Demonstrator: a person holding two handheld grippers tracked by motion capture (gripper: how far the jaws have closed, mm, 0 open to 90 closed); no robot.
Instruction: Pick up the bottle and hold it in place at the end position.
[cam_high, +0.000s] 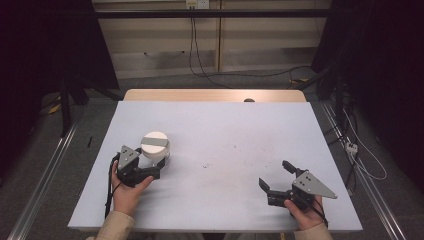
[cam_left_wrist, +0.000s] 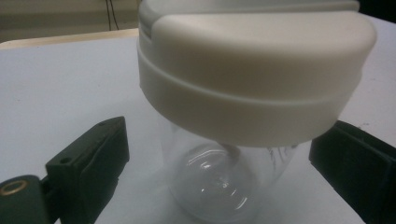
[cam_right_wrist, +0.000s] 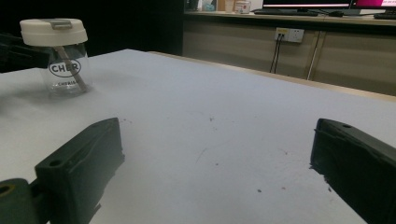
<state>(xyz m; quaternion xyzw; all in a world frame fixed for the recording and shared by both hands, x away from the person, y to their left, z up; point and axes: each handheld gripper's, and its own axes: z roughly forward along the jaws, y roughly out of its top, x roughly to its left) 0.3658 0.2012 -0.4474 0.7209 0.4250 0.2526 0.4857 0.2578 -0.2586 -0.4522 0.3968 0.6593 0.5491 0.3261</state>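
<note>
Clear glass jar (cam_high: 156, 150) with cream lid (cam_left_wrist: 252, 70), table's (cam_high: 225, 130) nine o'clock; thin stick, possibly a straw (cam_right_wrist: 70, 67), inside. Left gripper (cam_high: 159, 167) jaws apart, flanking jar, not pressing. Right gripper (cam_high: 275, 177) jaws apart, four o'clock.

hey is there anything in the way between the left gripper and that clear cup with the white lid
No, nothing visible. The left gripper already has the clear plastic cup with the white lid between its open black jaws, with bare gaps on both sides in the left gripper view. The right gripper sits far off on the white table.
</note>
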